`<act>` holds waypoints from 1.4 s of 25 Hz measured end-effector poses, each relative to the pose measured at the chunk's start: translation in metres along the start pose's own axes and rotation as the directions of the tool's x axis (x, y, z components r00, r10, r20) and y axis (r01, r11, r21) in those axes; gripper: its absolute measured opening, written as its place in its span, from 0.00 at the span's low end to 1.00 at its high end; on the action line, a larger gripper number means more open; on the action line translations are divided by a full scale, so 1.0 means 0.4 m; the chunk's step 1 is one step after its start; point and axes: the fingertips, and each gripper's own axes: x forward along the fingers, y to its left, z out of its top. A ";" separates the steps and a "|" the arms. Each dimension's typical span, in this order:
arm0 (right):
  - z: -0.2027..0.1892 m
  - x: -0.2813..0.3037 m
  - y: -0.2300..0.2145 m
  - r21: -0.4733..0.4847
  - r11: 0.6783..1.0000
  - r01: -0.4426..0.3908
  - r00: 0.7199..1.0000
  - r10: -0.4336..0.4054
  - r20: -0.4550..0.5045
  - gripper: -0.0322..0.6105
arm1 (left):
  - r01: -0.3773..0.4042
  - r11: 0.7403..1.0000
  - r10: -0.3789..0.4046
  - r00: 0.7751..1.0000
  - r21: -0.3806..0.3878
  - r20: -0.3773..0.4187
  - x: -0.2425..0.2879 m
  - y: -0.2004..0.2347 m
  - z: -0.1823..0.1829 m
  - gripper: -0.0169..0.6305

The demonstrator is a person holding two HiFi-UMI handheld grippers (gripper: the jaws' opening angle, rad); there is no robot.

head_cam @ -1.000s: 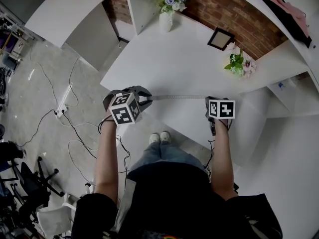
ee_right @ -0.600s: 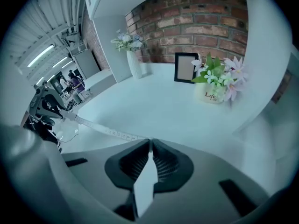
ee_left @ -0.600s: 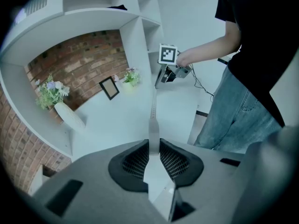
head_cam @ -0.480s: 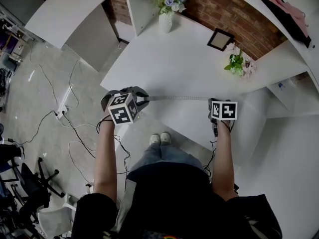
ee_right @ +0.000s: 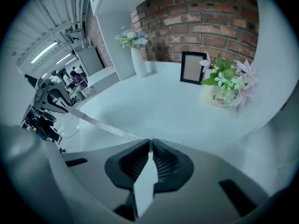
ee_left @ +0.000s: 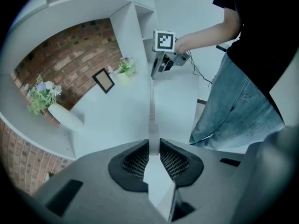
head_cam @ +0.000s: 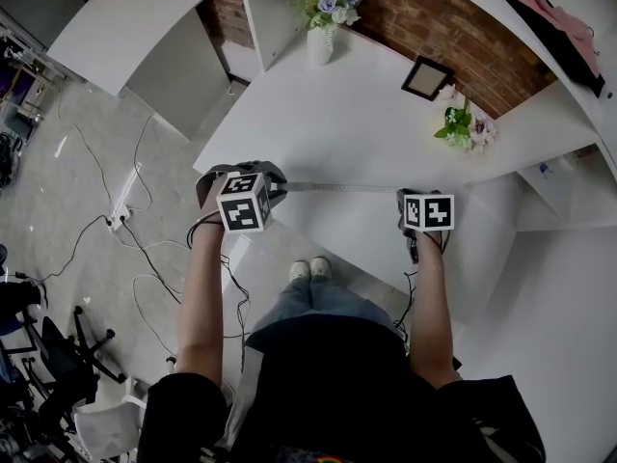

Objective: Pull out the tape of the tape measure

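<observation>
A thin tape is stretched level above the white table's front edge, between my two grippers. My left gripper is shut on a pale, flat piece from which the tape runs out; it looks like the tape measure's case. My right gripper is shut on the tape's far end. In the right gripper view the tape leads from the jaws away to the left gripper. The left gripper view shows the right gripper at the tape's other end.
On the table stand a white vase of flowers, a dark picture frame and a small flower pot. White shelving rises behind and to the right. Cables lie on the floor at the left, by a second white table.
The left gripper has risen slightly and turned a little about its own axis. The tape stays stretched at about the same length, and the right gripper has hardly moved.
</observation>
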 end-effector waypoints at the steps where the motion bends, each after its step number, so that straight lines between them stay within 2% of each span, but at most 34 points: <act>1: 0.004 0.003 0.000 -0.001 1.000 -0.002 1.000 0.002 -0.001 0.09 | 0.004 1.000 -0.004 1.000 0.001 -0.004 0.003 0.005 -0.002 0.14; 7: 0.026 0.032 -0.009 -0.006 1.000 -0.009 1.000 0.009 -0.018 0.09 | 0.033 0.999 -0.033 0.999 0.013 -0.027 0.024 0.035 -0.012 0.14; 17: 0.039 0.120 0.004 -0.017 0.999 -0.048 0.995 0.046 -0.090 0.09 | 0.132 0.990 -0.126 0.984 0.041 -0.127 0.074 0.085 -0.051 0.14; 28: 0.046 0.196 0.002 -0.009 0.999 -0.040 0.990 0.039 -0.136 0.10 | 0.144 0.989 -0.136 0.975 0.030 -0.174 0.116 0.141 -0.066 0.14; 35: 0.043 0.212 0.000 -0.002 0.999 -0.042 0.989 0.041 -0.140 0.10 | 0.139 0.989 -0.126 0.969 0.049 -0.213 0.118 0.161 -0.063 0.14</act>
